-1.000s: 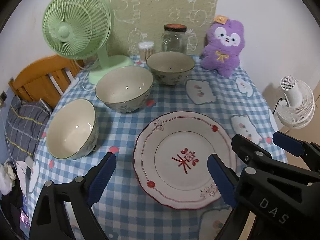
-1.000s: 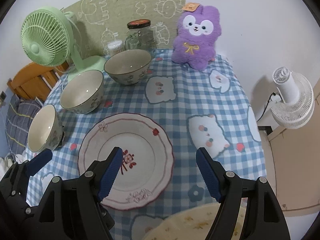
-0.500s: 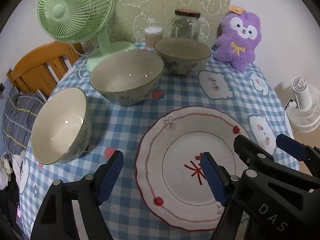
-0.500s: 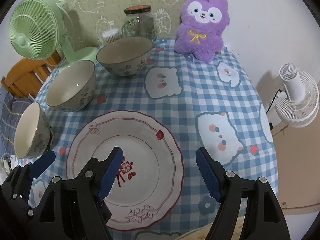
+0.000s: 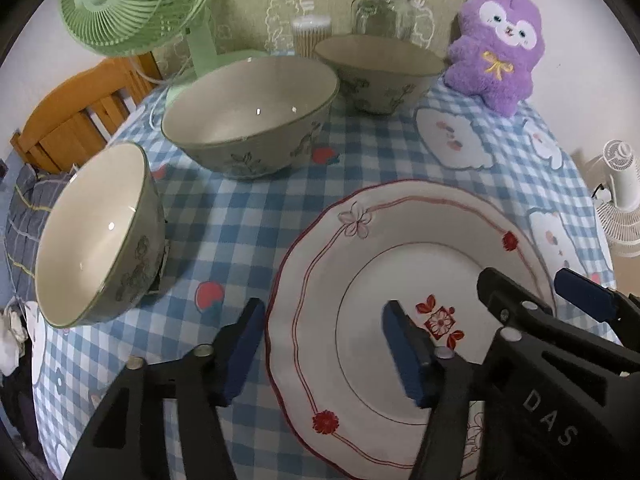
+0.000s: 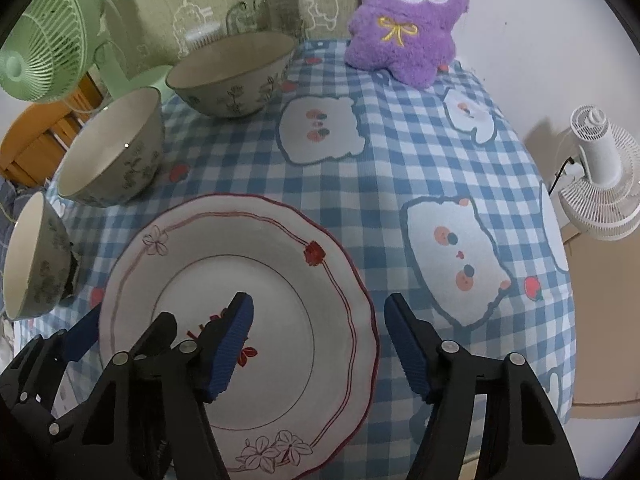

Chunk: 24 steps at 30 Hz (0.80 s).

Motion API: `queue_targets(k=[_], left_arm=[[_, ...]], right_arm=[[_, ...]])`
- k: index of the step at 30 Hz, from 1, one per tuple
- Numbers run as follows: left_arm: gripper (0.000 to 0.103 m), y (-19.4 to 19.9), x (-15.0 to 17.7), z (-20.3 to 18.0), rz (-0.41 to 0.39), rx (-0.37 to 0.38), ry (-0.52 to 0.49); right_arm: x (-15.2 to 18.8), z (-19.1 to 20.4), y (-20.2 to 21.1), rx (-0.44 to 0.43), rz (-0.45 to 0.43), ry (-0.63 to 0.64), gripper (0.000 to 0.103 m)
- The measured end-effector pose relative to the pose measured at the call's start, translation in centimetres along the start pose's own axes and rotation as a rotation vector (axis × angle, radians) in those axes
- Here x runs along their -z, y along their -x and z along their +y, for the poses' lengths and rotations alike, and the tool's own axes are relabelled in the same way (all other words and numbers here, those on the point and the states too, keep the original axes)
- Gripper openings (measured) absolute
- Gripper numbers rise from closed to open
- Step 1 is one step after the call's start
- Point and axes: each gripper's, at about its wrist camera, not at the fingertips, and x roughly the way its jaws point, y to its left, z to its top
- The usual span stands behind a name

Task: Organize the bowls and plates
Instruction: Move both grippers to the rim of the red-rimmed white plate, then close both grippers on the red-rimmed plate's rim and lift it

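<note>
Closer to the table now than a moment before, both grippers lower over the plate [image 5: 404, 280], which fills more of each view. Jaws of both narrower too, having just been closing, with the plate rim between them in each case.

Left gripper [image 5: 320, 348] placed astride the left edge of the plate: one finger outside over the checked tablecloth [image 5: 240, 216], the other over the plate's inner well. Not yet pressing on the rim, as far as visible; still open. Right gripper [image 6: 318, 344] placed astride the right edge in the same way, one finger above the red centre mark, the other outside over the cloth. Also open, no contact visible.

Probably arranged so for a two-sided lift: a wide flat plate held from opposite edges stays level and slips less than from one edge only.

Plate lying flat at the near middle of the table. Three bowls in a curved row on the left and far side, well apart from each other: near bowl [image 5: 96, 236] at the left table edge, middle bowl [image 5: 248, 116] further back, far bowl [image 5: 380, 72] just in front of a glass jar [image 5: 382, 8]. Green fan [image 5: 136, 4] at the far left, purple plush toy [image 5: 498, 44] at the far right, both clear of the plate.

Judgement: grasp step in hand, nothing stacked yet.
</note>
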Motion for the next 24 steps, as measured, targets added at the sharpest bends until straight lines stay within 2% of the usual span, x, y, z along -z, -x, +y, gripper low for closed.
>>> queue_targets(k=[11, 21, 22, 24], left_arm=[[0.055, -0.7, -0.2, -0.3, 0.022, -0.034, -0.019], [0.054, -0.7, -0.2, -0.5, 0.024, -0.052, -0.022], [0.053, -0.7, -0.2, -0.5, 0.027, -0.053, -0.022], [0.045, -0.7, -0.3, -0.3, 0.029, -0.068, -0.010]], right_arm=[[0.0, -0.6, -1.4, 0.004, 0.034, -0.021, 0.054], [-0.4, -0.8, -2.3, 0.031, 0.058, -0.017, 0.047], [-0.4, -0.8, -2.3, 0.034, 0.058, -0.006, 0.046], [-0.3, -0.7, -2.2, 0.033, 0.056, 0.016, 0.046]])
